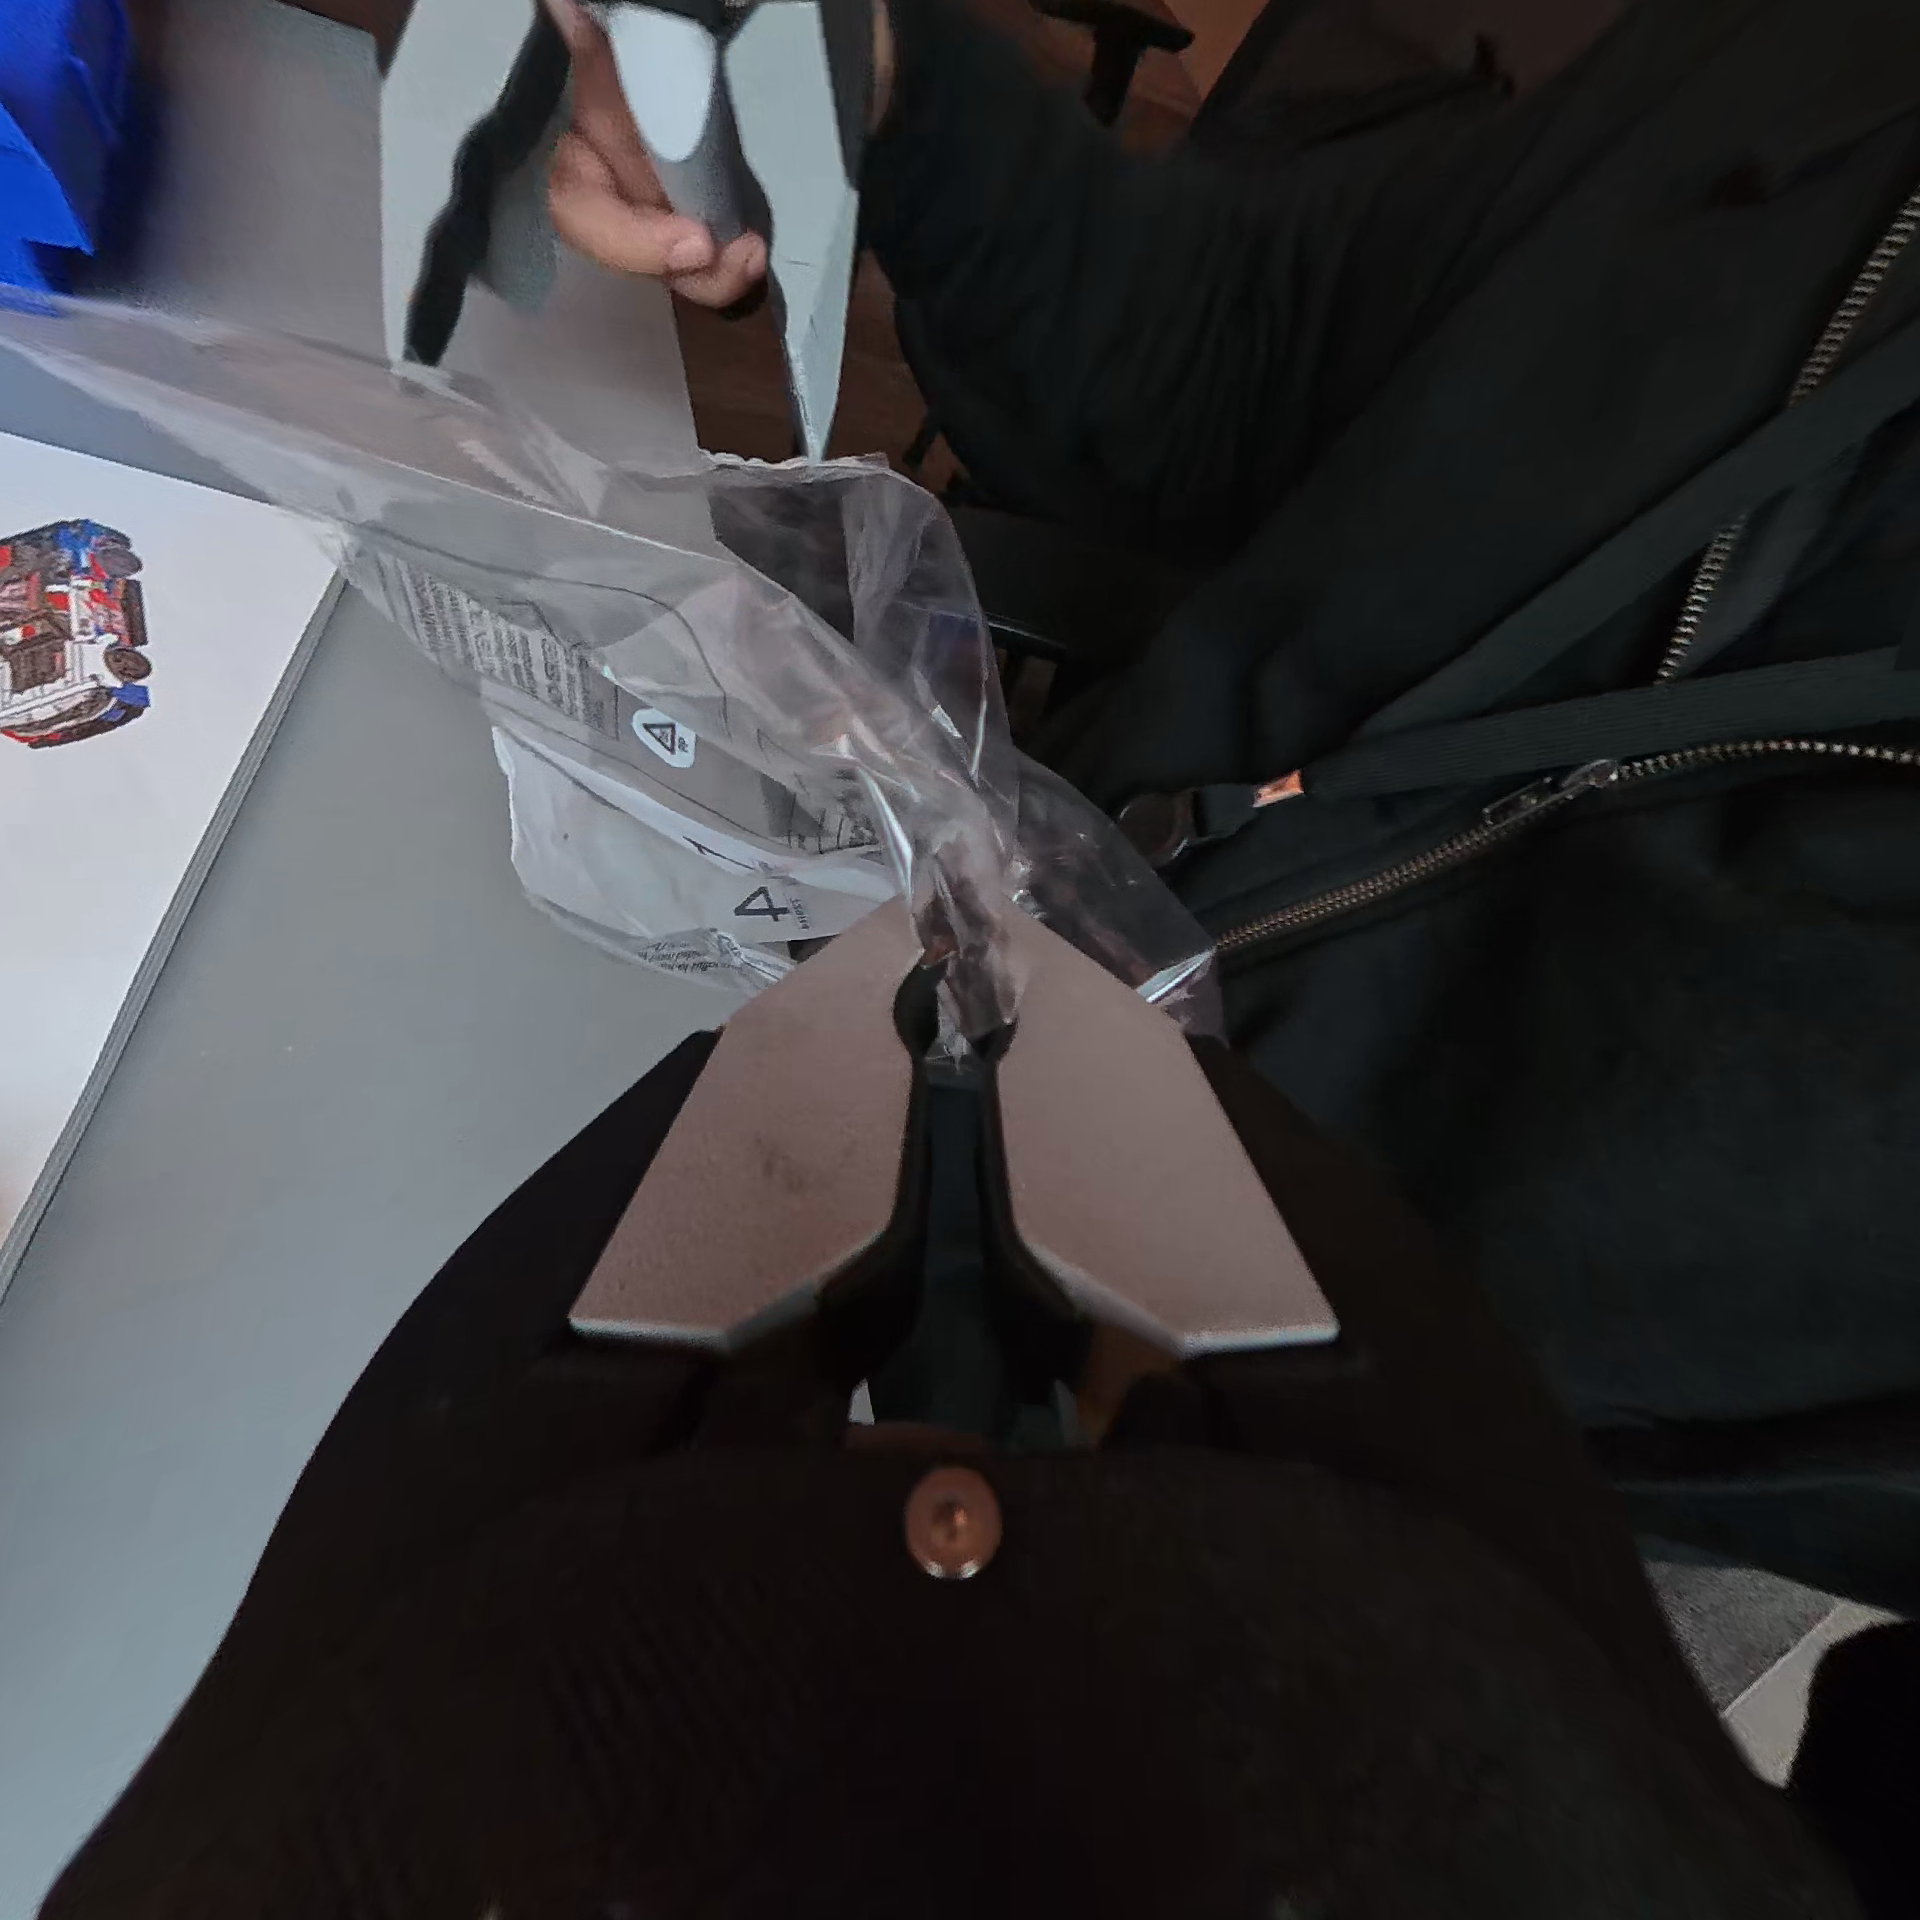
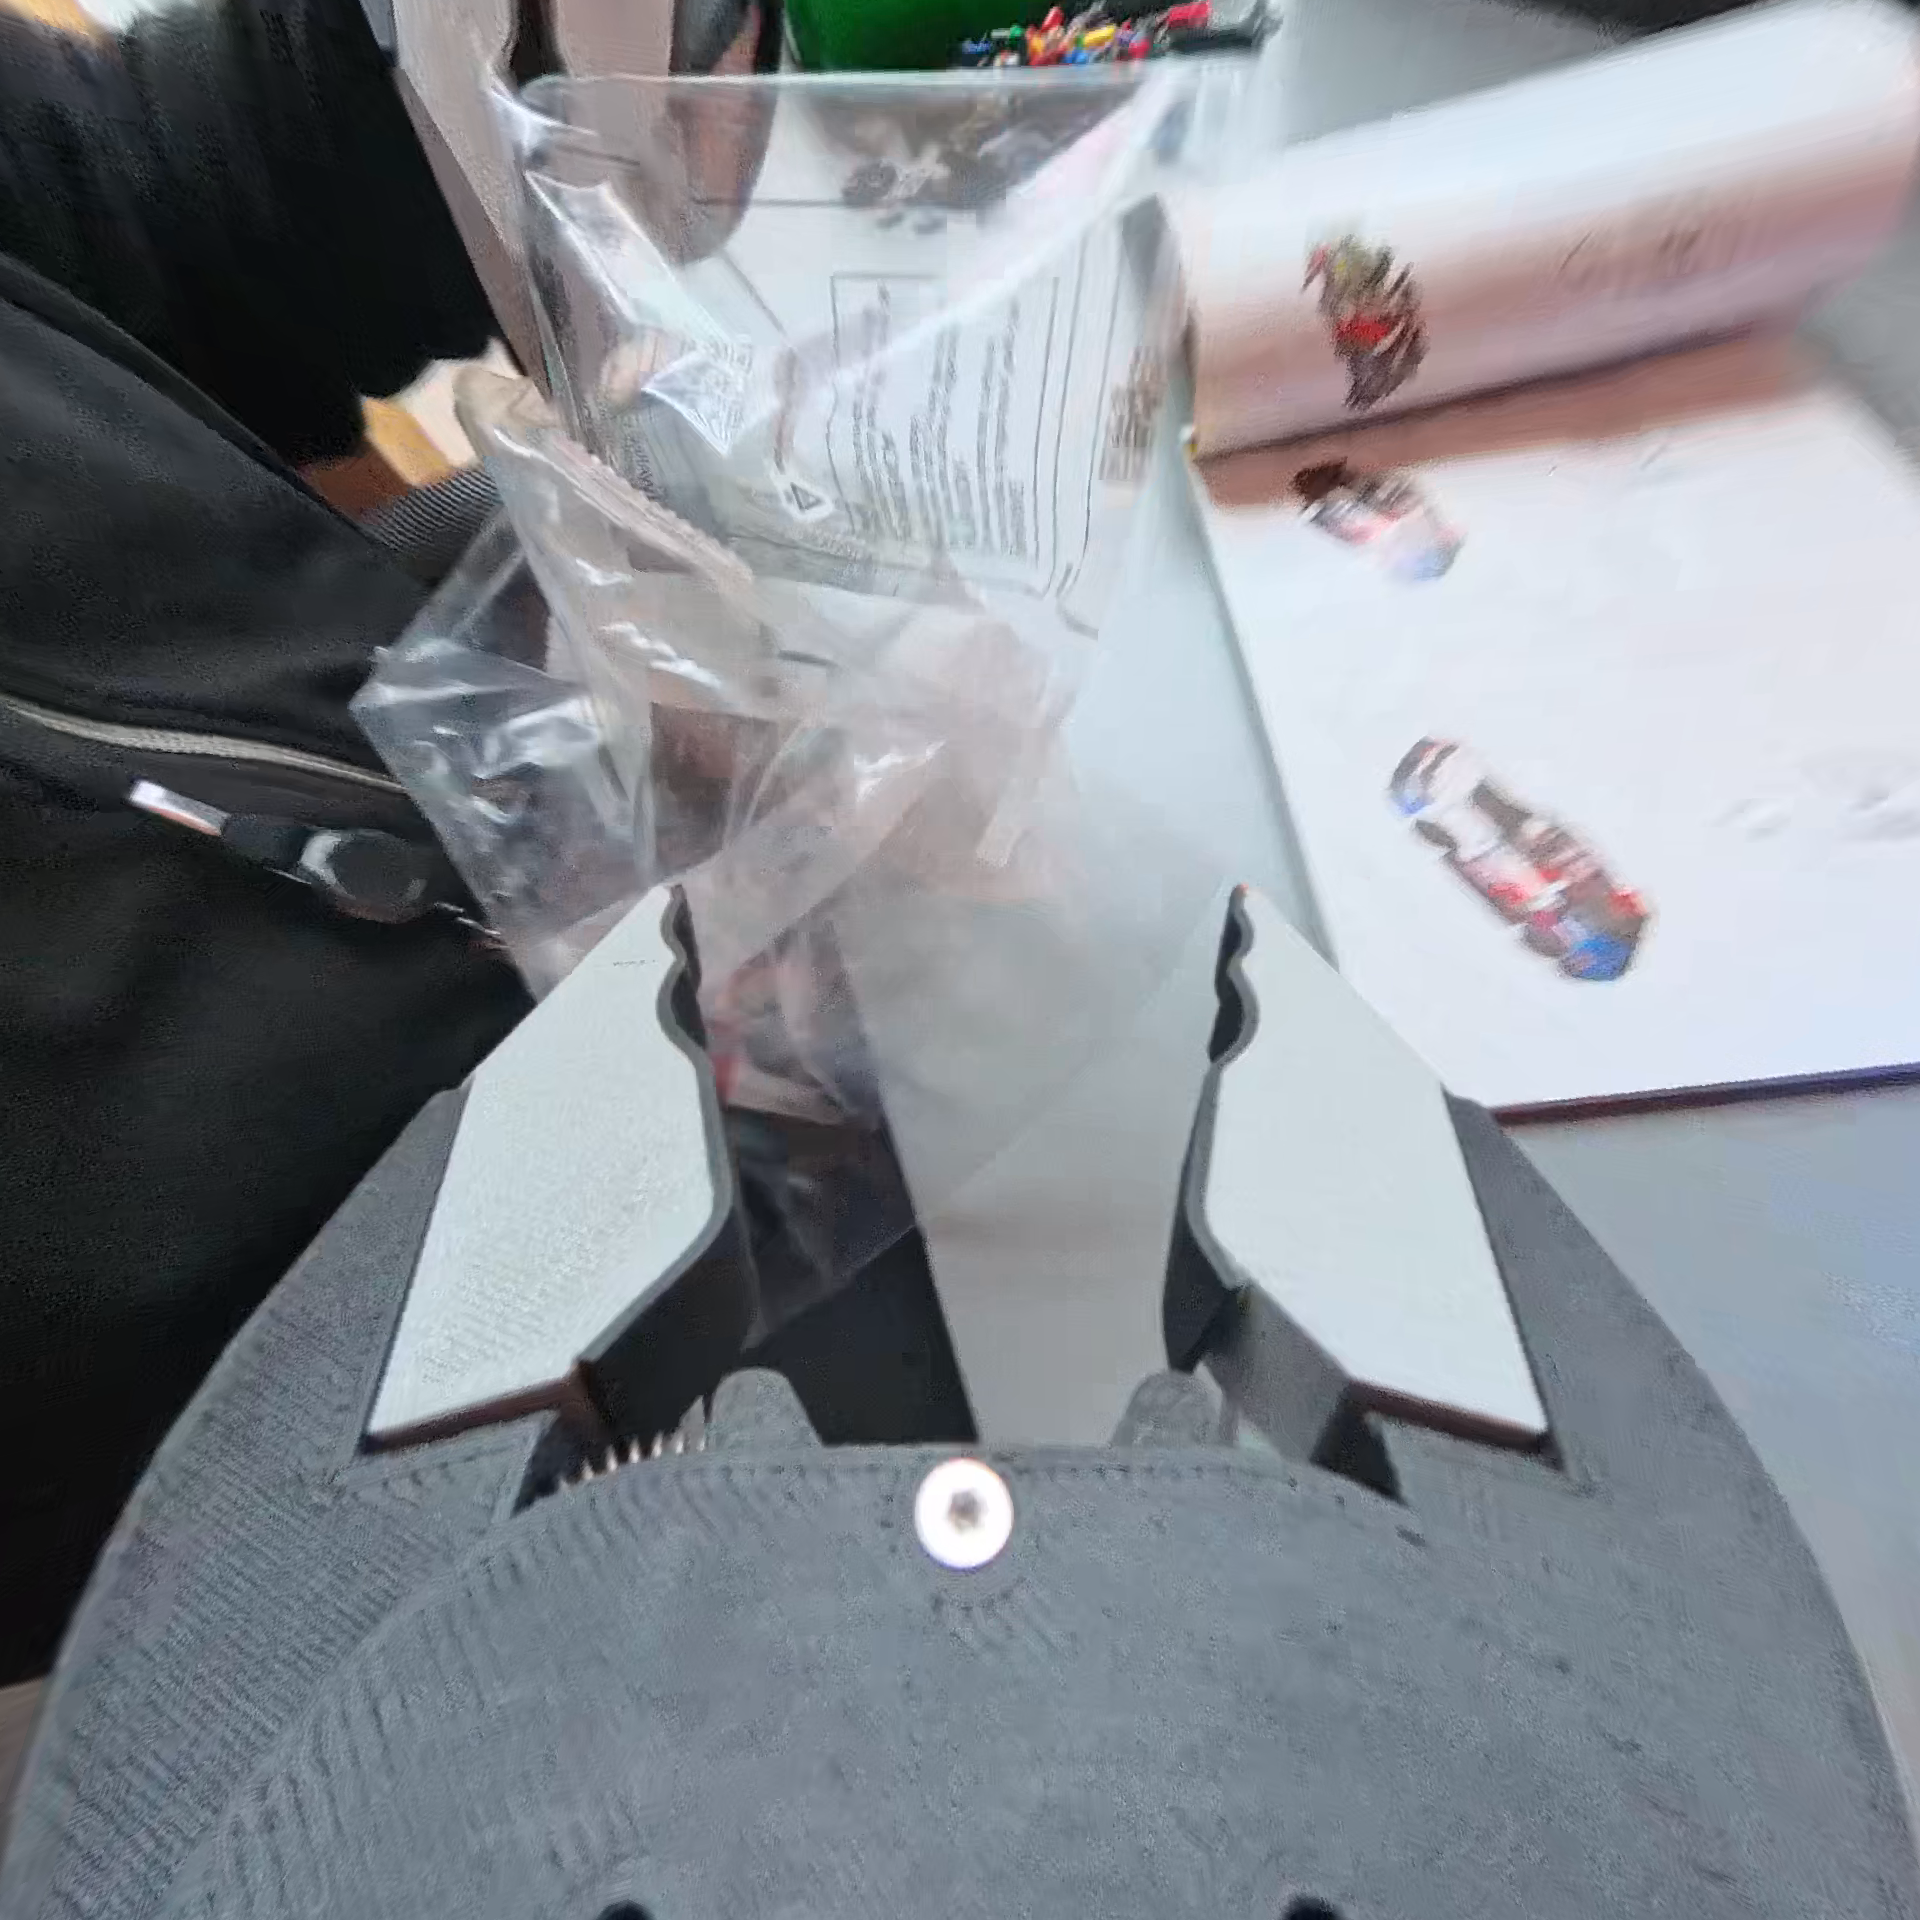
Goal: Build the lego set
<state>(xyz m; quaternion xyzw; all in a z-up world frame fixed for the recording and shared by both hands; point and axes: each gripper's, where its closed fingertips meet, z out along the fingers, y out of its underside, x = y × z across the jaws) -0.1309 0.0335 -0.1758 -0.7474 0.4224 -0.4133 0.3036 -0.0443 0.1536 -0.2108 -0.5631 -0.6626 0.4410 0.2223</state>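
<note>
1 plastic bag point(image 1: 727, 665), 2 tongs point(image 1: 961, 997) point(image 2: 961, 935), 1 booklet point(image 2: 1662, 779).

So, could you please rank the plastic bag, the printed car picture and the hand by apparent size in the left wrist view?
1. Plastic bag, clearly largest.
2. Hand.
3. Car picture.
Hand and picture look close in size; the hand is farther off, so that order is unsure.

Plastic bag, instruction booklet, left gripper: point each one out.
plastic bag point(image 1: 727, 665), left wrist view, on its clear crumpled middle with the printing.
instruction booklet point(image 2: 1662, 727), right wrist view, on a bare white part of the page.
left gripper point(image 1: 951, 987), left wrist view, between the tips of its jaws, which pinch the bag's corner.
</note>
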